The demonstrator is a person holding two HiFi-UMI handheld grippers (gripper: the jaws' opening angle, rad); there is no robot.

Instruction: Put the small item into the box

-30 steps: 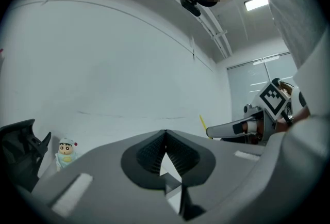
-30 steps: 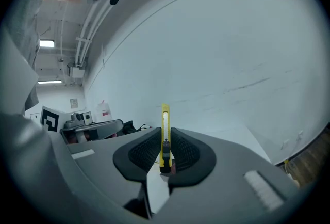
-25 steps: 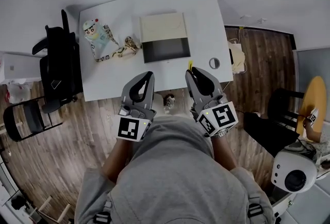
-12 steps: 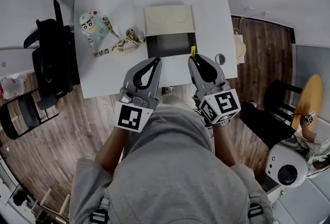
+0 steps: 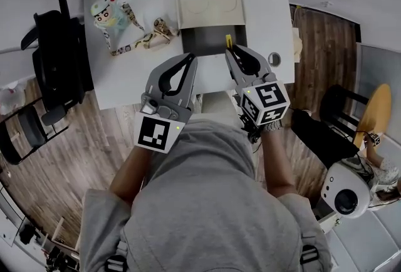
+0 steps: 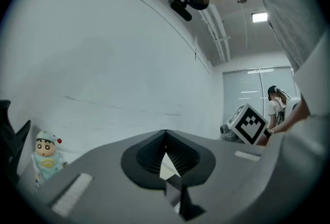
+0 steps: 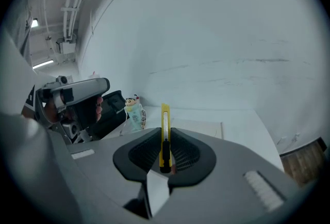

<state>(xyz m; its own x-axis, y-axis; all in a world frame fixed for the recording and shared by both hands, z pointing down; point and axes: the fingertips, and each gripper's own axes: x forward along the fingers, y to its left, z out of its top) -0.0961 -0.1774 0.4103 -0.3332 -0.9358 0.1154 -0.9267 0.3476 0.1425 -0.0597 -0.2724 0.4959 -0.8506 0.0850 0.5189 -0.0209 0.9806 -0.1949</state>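
Head view looks down on a white tabletop [image 5: 125,86] with a box [image 5: 210,42] lying open near its far edge, its cream lid [image 5: 210,9] folded back toward the wall and its dark inside facing up. The right claw [image 5: 233,54] is clenched on a yellow box cutter [image 5: 229,41], which stands up out of the jaws; from above, the cutter's end shows against the right part of the box's dark inside, and whether it touches the box cannot be told. Right gripper view has the same cutter [image 7: 165,120] pinched upright between the two ribbed pads of the right claw [image 7: 165,138], with the cream lid [image 7: 203,127] lying flat just past the jaws. The left claw [image 5: 188,61] hangs over the near part of the tabletop, just left of the box; left gripper view shows the left claw [image 6: 165,138] clenched with its pads meeting at the tips and nothing between them. At the far left of the tabletop stands a small cartoon doll [image 5: 106,14], with a patterned strap [image 5: 141,42] trailing from it toward the box. A small round thing [image 5: 274,59] lies near the right edge of the tabletop. A black chair [image 5: 53,57] stands on the wood floor beside the tabletop's left side.
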